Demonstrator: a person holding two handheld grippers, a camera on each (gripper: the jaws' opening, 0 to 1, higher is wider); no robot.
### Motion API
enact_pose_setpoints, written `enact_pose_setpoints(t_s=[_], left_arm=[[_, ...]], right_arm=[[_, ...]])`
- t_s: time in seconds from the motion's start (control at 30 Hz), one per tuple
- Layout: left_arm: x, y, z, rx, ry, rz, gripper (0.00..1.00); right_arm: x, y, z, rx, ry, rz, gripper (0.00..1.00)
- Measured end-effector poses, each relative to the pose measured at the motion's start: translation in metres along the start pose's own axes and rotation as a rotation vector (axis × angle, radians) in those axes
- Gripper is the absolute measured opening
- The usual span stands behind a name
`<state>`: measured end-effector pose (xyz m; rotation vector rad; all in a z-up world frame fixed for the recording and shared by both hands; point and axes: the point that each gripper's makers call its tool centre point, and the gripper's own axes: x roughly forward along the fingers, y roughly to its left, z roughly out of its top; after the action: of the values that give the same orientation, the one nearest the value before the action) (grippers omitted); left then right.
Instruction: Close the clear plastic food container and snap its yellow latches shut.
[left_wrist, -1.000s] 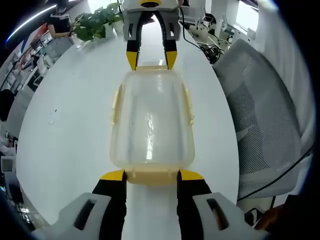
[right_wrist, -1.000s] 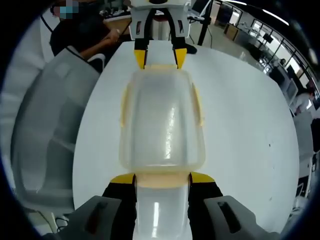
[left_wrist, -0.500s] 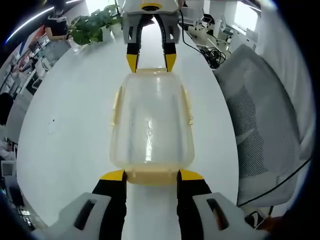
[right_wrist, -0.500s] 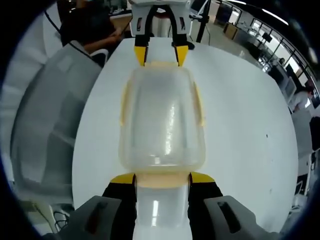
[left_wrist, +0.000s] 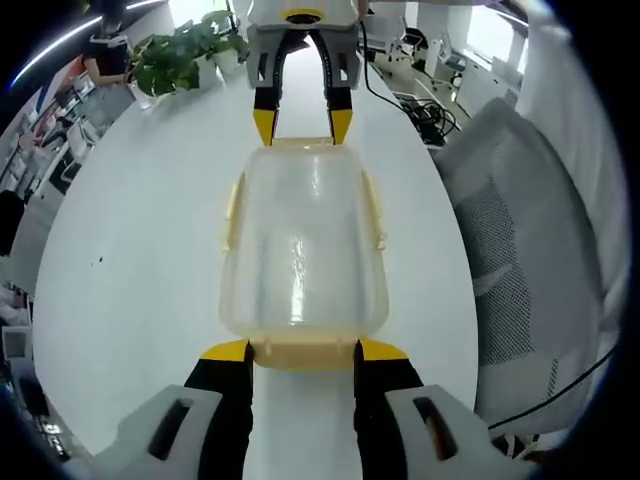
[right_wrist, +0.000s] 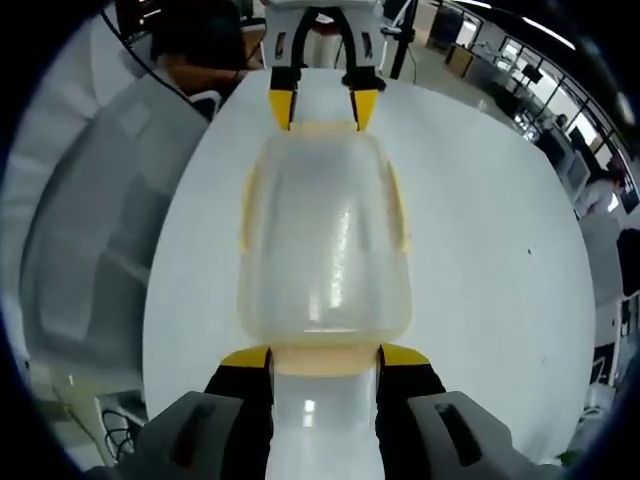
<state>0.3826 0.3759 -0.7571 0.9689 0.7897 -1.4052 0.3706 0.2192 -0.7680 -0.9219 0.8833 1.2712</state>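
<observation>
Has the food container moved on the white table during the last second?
Cannot tell. The container keeps its place between both grippers, while the plant and chair drift in the left gripper view, so camera and container may move together.

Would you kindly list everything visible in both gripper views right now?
Food container: one, clear with yellow latches, lid on, middle of the table between both grippers.
Table: one, white, under the container.
Office chair: one, grey mesh, beside the table.
Potted plant: one, green, far end of the table.
Left gripper: yellow-tipped jaws straddling the container's near end latch.
Right gripper: yellow-tipped jaws straddling the opposite end latch.
</observation>
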Motion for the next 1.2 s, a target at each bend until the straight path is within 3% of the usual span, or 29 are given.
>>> enact_pose_setpoints(t_s=[1.2], left_arm=[[0.029, 0.004, 0.057, 0.011, -0.026, 0.004, 0.38]], right_arm=[[-0.025, 0.0, -0.06, 0.009, 0.04, 0.0, 0.38]])
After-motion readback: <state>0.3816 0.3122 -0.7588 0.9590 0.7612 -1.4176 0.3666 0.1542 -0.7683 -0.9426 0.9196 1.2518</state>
